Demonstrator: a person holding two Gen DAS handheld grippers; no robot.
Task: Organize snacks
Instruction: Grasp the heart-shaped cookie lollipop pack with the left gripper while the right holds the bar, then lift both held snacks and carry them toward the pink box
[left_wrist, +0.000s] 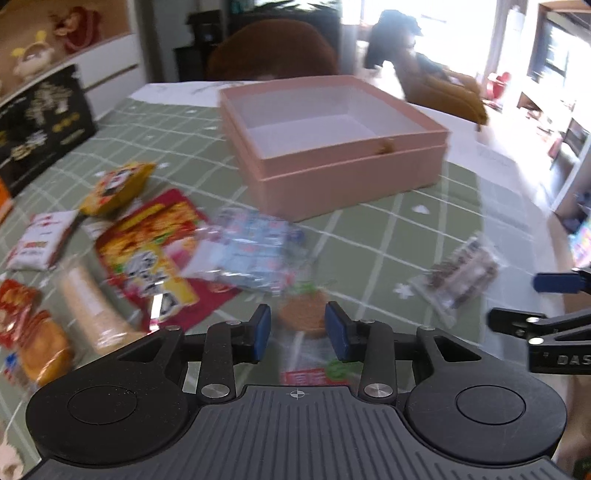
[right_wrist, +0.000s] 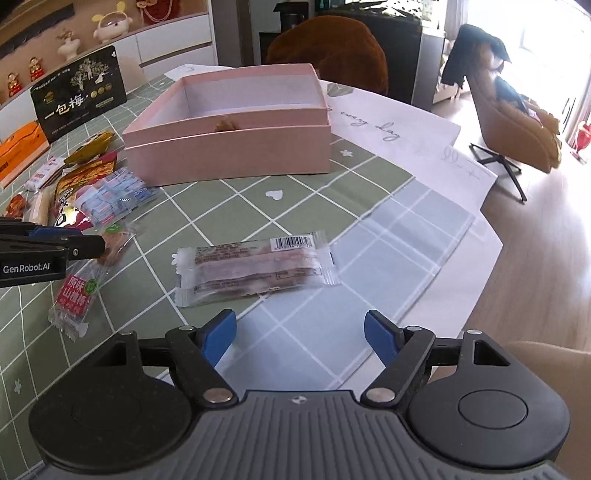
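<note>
While my right gripper (right_wrist: 300, 334) gapes wide, empty, before a crinkly clear-wrapped bar (right_wrist: 255, 267), my left gripper (left_wrist: 297, 330) hovers half-open, empty, over a glossy packet (left_wrist: 304, 314).

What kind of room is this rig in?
Probably a home living or dining room: a table under a green checked cloth, a swivel armchair by bright windows, and figurines on a wall shelf.
</note>
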